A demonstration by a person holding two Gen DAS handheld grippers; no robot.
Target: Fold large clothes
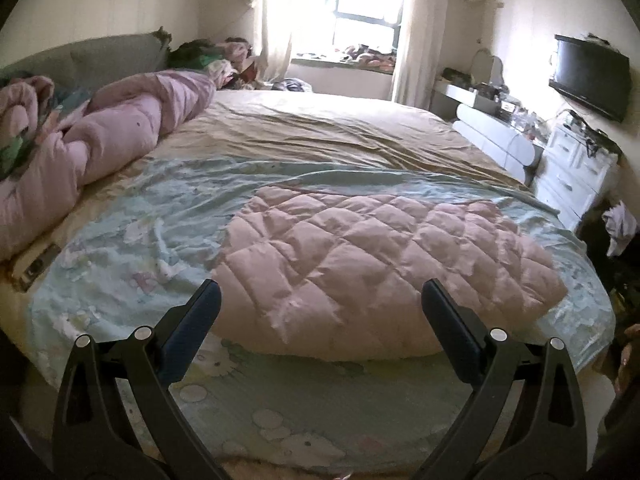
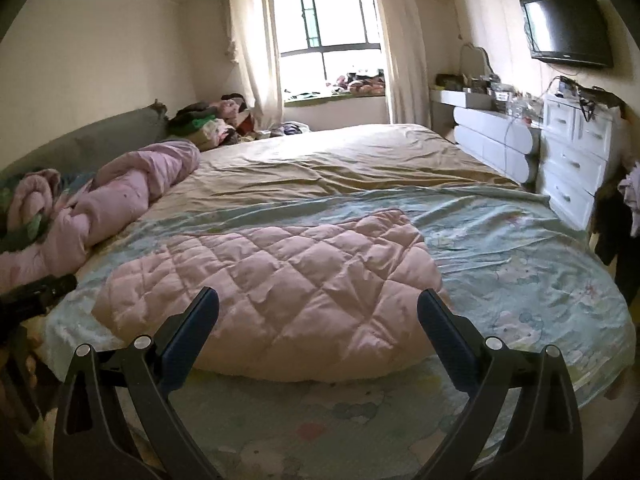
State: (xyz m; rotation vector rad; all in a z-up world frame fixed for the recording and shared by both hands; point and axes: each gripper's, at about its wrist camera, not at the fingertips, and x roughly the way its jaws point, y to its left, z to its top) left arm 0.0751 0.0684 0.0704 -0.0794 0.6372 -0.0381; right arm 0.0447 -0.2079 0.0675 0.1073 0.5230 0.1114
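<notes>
Pink quilted garment [image 1: 380, 268] lies folded into a puffy block on the pale blue patterned sheet [image 1: 132, 240], near the foot of the bed [image 1: 320, 128], and nothing is touching it. From the left wrist view, the left hand-held gripper [image 1: 320, 300] hangs above the near edge of the garment with its jaws spread wide apart, nothing between them. Over on the right wrist view, the right hand-held gripper [image 2: 318, 308] matches it: jaws wide apart, empty, hovering over the same pink bundle, which sits here a touch left of centre. At the left edge of that view a dark part of the other tool pokes in, low beside the bed.

The blue sheet covers the near half of the bed; beyond it a tan sheet [image 2: 340, 160] runs rumpled toward the window [image 2: 328, 20]. Along the left side, a pink duvet [image 1: 132, 128] is rolled in a long heap against the grey headboard [image 2: 100, 136]. To the right stands a white chest of drawers [image 2: 576, 160], cluttered on top, with a dark television [image 2: 568, 28] mounted on the wall above. Curtains [image 2: 248, 40] frame the bright window.
</notes>
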